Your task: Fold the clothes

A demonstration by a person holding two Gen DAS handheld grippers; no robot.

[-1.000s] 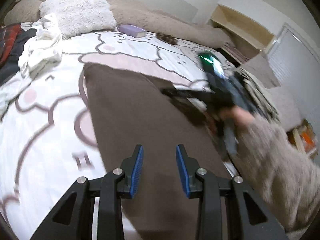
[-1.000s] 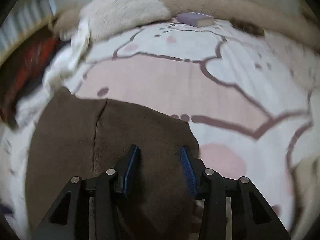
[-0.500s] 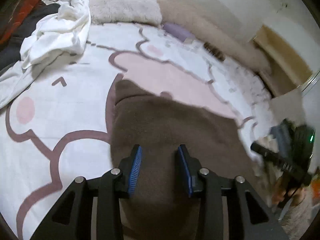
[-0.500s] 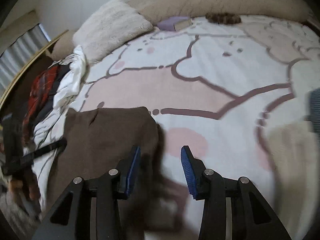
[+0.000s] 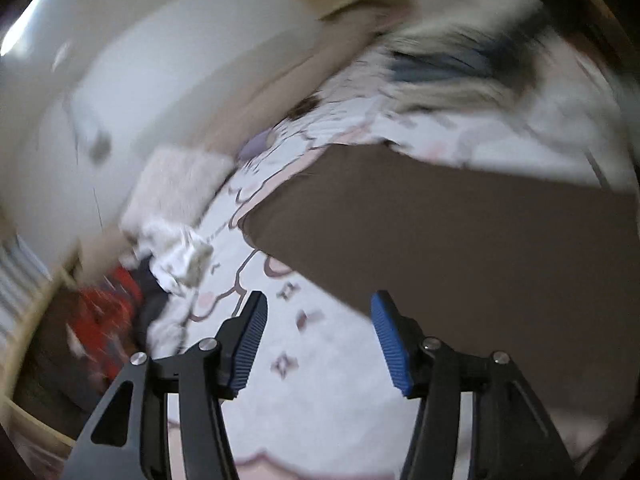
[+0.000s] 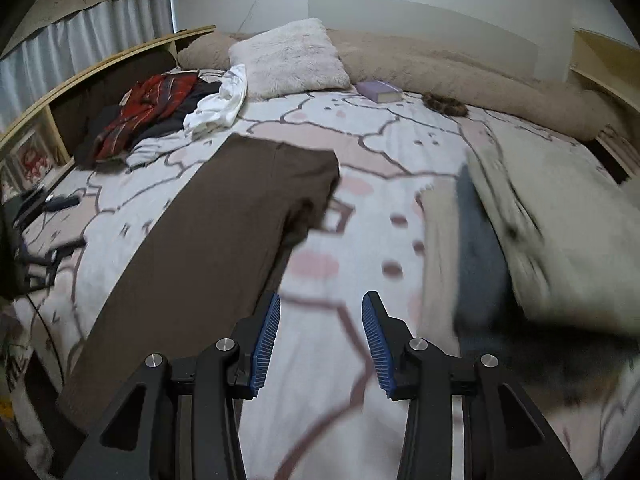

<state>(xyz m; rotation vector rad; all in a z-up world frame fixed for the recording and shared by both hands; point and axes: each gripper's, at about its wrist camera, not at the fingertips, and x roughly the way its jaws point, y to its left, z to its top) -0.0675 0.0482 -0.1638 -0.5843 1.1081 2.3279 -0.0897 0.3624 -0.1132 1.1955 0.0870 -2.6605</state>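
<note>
Both grippers hang over the bed with nothing in them. The left gripper (image 5: pixel 318 338) has its blue pads well apart, the jaws having just been opening, and only the patterned bedspread (image 5: pixel 320 400) shows between them; its view is smeared with blur, so the far end of the bed is hard to read there. The brown garment (image 6: pixel 208 248) lies flat as a long strip on the bedspread, running from the near left edge of the bed toward the middle, and its edge sits just beside the left gripper's right-hand pad without touching it, as far as I can tell. The right gripper (image 6: pixel 320 340) also stands with its fingers apart over bare bedspread, the brown garment off to its left. To its right sits a stack of folded clothes (image 6: pixel 532 248), beige over grey-blue. Up by the fluffy white pillow (image 6: pixel 292 58) are a crumpled white garment (image 6: pixel 220 106), a red plaid piece (image 6: pixel 148 108) and a purple book (image 6: pixel 378 91).
</note>
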